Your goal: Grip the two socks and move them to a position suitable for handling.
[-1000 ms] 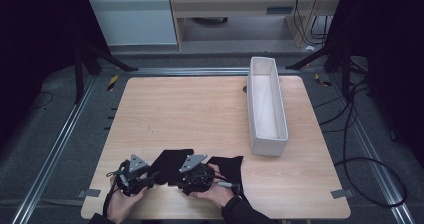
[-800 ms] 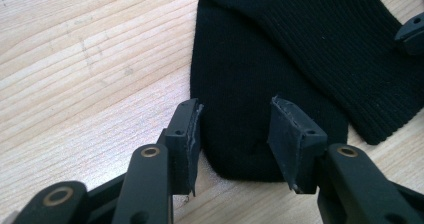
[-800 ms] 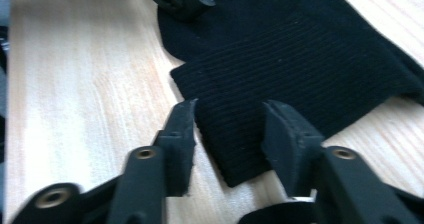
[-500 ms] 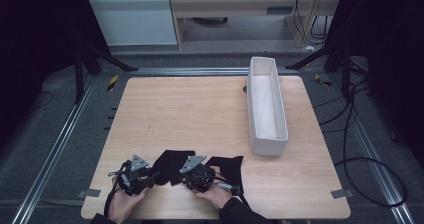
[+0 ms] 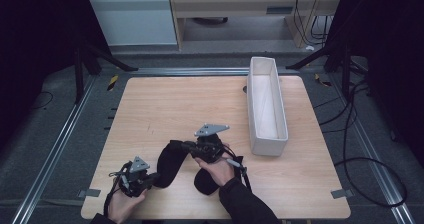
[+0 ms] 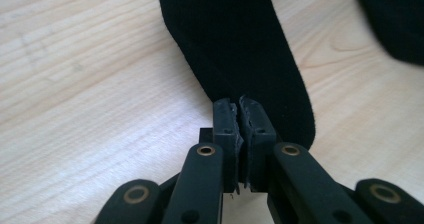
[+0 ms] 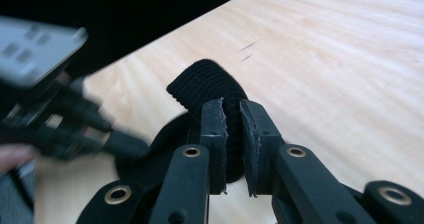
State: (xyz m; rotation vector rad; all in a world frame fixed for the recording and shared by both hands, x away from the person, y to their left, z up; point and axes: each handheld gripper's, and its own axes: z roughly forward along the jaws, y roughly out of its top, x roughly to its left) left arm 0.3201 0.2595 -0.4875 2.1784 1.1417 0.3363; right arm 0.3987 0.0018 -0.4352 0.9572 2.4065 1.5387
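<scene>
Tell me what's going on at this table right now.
A person is working a black sock with a hand-held gripper in each hand. The left gripper has just closed on one end of it, low at the near edge of the wooden table. The right gripper is clamped on the ribbed other end, so the sock stretches between the two. A second black sock lies on the table beside the right hand. The long white bin stands at the right side, with nothing visible in it.
</scene>
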